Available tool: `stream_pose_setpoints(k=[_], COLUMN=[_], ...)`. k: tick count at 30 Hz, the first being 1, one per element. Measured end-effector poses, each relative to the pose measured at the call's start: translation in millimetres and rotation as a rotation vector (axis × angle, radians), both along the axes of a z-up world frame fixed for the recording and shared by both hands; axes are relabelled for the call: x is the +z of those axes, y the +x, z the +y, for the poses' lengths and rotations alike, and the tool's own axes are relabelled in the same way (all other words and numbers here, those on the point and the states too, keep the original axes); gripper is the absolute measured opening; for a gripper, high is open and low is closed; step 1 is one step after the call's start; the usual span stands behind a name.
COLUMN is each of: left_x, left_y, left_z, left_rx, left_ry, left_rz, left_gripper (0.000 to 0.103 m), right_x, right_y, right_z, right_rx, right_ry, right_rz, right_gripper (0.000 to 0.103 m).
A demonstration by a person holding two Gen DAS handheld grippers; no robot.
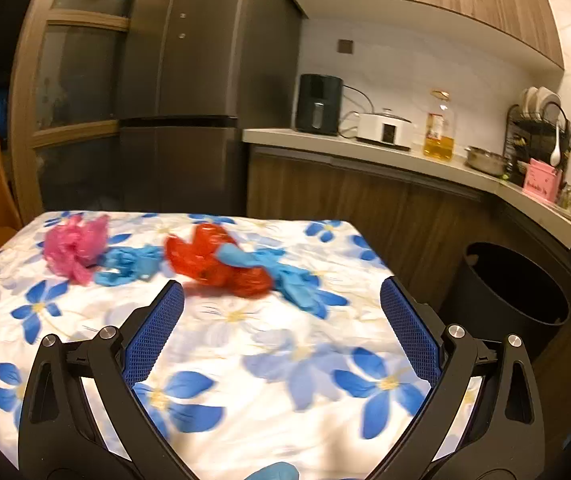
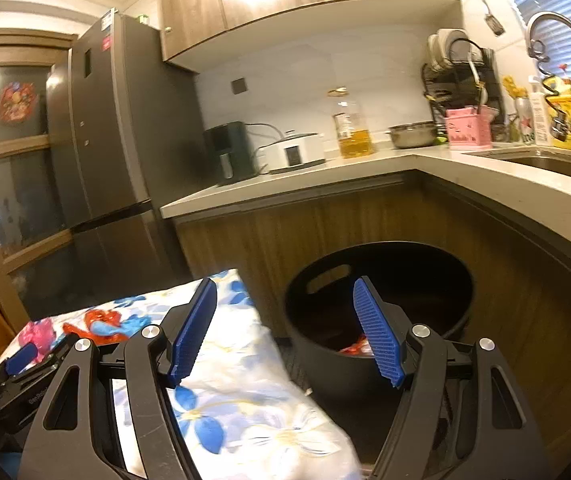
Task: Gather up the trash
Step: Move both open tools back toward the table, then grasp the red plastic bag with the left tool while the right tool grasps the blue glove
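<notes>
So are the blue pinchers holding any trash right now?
No, nothing. The left gripper is open above the table, and the right gripper is open over the bin.

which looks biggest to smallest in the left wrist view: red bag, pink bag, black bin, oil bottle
1. black bin
2. red bag
3. pink bag, close to the red one in size, so that order is unsure
4. oil bottle, though it stands farther from the camera

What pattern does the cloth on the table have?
The tablecloth is white with large blue flowers with yellow centres; the left wrist view shows it best.
</notes>
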State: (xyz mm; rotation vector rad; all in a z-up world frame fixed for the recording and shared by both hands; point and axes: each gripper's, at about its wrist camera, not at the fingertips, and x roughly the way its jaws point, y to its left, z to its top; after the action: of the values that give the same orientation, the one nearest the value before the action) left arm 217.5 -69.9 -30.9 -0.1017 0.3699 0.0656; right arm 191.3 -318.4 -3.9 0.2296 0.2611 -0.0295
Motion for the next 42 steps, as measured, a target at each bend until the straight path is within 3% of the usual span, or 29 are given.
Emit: stream_pose_setpoints(k=[14,21,26,31,36,39,42], left_x=[-8.9,-16.2,-28.0,-41.3,-48.7,-52.0,-51.2], left_y=[13.9,49.9,84.0,103.0,106.2,106.0,100.6], left_z=[83.7,103.2,106.6,112.6,114.6,117.9,119.5], left_rx=[0.111,0.112,0.112,0.070,0.008,-0.010,-0.026], left_ry=[-0.018,-0.052,-0.038,-0.094,-0.138,-0.164,-0.181], left_rz=[-0.005,0.003,0.063,0.135,0.149,0.152,0.130], left_gripper=[0.097,0.097,0.091,0.070,0.028,0.009,0.002], right_x=[-11.9,-19.7,-24.7,-35.2,-46.5,-54.1,-62.8], right_y=[37.0,61.2,80.5,98.4,118.4,129.0,138.4], right_z=[89.2,120.2,134.0,149.0,162.8,172.4,181.9], right_rx=[0.137,0.180,0.194,0.205,0.219,0.233,0.248], right_ry=[-0.034,-0.047,-0.048,-0.063,-0.059,-0.068,-0.077], right_rz=[0.045,0.061,0.076,0.098,0.131,0.151,0.178], right_gripper=[0.067,0.064,0.064,0.063,0.058,0.057,0.055])
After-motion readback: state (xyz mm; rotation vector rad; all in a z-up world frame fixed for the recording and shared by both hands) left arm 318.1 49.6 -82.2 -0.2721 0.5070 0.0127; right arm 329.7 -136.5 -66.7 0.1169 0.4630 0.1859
